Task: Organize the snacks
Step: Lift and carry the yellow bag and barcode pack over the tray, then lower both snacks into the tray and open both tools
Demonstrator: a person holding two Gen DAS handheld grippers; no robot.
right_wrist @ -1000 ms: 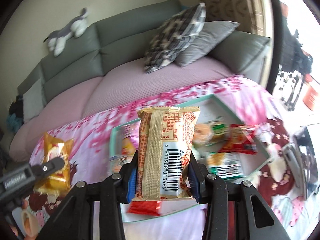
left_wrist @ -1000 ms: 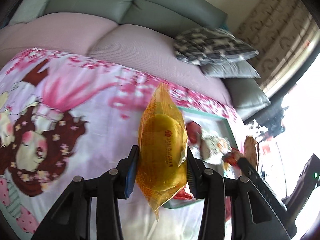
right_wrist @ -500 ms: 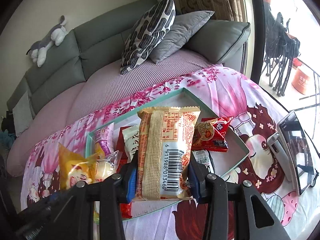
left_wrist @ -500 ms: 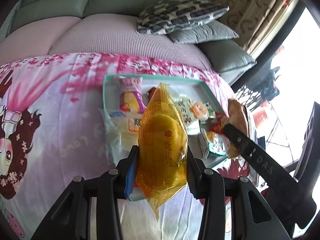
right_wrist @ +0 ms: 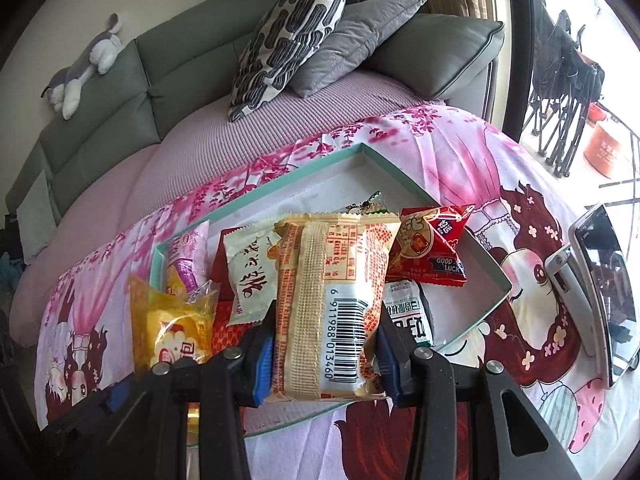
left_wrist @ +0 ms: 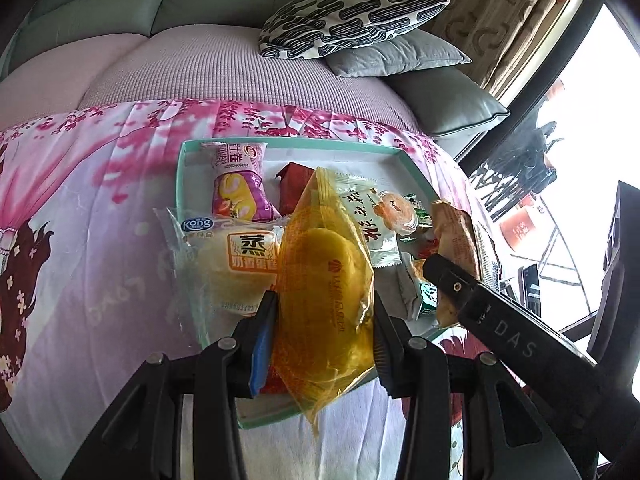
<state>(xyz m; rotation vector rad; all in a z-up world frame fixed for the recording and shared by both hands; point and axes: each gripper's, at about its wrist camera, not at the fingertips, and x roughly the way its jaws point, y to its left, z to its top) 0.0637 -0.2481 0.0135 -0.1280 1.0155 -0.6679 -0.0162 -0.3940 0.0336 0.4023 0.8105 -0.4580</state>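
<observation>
My left gripper (left_wrist: 322,332) is shut on a yellow snack packet (left_wrist: 326,280) and holds it over the near edge of a teal-rimmed tray (left_wrist: 181,176). My right gripper (right_wrist: 326,344) is shut on a tan biscuit packet (right_wrist: 330,304) with a barcode, held above the same tray (right_wrist: 404,172). The tray holds several snacks: a purple cake packet (left_wrist: 238,182), a clear steamed-cake packet (left_wrist: 224,264), a white packet (right_wrist: 250,272), a red packet (right_wrist: 430,248). The yellow packet also shows in the right wrist view (right_wrist: 172,328), and the right gripper in the left wrist view (left_wrist: 500,332).
The tray lies on a pink cartoon-print cloth (right_wrist: 500,168) over a table. A sofa with a patterned cushion (right_wrist: 288,36) and grey cushion (right_wrist: 360,36) stands behind. A plush toy (right_wrist: 84,68) lies on the sofa back. A phone on a stand (right_wrist: 600,280) sits at right.
Both grippers have moved in over the tray with their packets. The left view swung right from bare cloth to the tray; the tray now looks nearer in both views.
</observation>
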